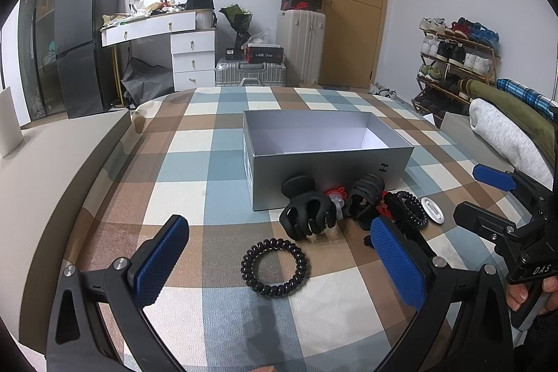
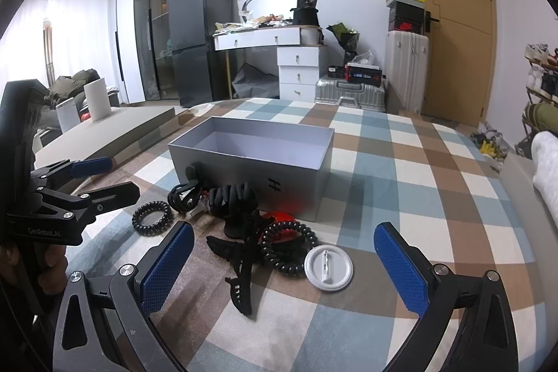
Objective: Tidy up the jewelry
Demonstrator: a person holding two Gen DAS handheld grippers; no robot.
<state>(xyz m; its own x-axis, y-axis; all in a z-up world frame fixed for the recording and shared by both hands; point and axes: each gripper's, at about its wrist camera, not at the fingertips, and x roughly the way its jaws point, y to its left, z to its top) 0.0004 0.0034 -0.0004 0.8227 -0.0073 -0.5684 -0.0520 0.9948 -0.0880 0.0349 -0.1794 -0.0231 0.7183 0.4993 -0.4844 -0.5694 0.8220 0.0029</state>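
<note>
An open grey box [image 1: 324, 168] [image 2: 251, 169] stands on the checked cloth. In front of it lie two black claw clips [image 1: 307, 215] [image 1: 364, 197], a black spiral hair tie [image 1: 274, 268] [image 2: 152, 218], a second spiral tie [image 1: 413, 208] [image 2: 288, 246], a long black clip [image 2: 240, 271], a red piece [image 2: 279, 218] and a white round badge [image 1: 432, 210] [image 2: 328, 269]. My left gripper [image 1: 279, 264] is open around the near spiral tie, above the cloth. My right gripper [image 2: 284, 271] is open, with the long clip, second tie and badge between its fingers.
The table edge runs along the left, with a grey platform [image 1: 42, 162] beyond. A grey pillow [image 1: 502, 135] and folded cloth lie at the right. Suitcases [image 1: 301, 47], a dresser [image 1: 181, 51] and a shoe rack [image 1: 453, 58] stand far behind.
</note>
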